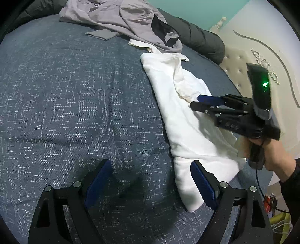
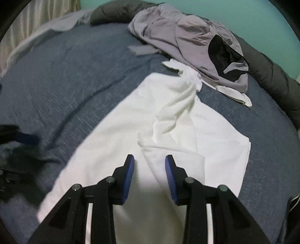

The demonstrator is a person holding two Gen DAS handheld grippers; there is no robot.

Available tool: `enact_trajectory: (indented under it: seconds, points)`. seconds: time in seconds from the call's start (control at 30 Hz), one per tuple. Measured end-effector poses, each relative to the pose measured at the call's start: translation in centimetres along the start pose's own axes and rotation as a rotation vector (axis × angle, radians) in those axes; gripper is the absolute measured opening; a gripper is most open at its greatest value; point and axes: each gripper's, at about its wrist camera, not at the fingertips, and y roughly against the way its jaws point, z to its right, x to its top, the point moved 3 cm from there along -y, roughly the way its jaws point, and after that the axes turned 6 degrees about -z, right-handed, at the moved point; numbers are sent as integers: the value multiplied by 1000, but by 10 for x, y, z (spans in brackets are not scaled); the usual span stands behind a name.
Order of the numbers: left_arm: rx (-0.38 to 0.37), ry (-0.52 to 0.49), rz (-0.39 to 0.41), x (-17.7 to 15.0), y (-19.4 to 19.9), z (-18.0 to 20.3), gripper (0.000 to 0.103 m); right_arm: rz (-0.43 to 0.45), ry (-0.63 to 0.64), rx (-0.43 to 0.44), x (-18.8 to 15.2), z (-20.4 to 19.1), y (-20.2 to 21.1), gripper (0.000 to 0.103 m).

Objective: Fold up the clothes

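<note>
white shirt (image 2: 187, 120): half-folded on bed (image 1: 75, 93) | left tongs (image 1: 150, 180): wide, empty, beside shirt's hem | right tongs (image 2: 150, 161): narrow gap, empty, above shirt

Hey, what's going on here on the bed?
A person is folding laundry on a blue bedspread with a claw in each hand. A white shirt lies partly folded lengthwise, a loose bunch of fabric on top. The right claw hangs over it, jaws apart, gripping nothing. The left claw is wide open beside the shirt's near end, also empty. A crumpled grey garment waits further back.
</note>
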Motion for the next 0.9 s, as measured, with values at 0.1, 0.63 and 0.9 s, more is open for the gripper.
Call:
enact_trajectory:
  seconds: [0.1, 0.63, 0.9]
  points:
    - [-2, 7, -3, 0, -1, -2, 89, -3, -26, -2, 2, 6, -7, 19]
    - [-3, 2, -10, 0, -2, -2, 89, 131, -445, 32, 2, 139, 26, 3]
    - [2, -6, -23, 0, -7, -1, 89, 83, -663, 117, -16, 184, -9, 2]
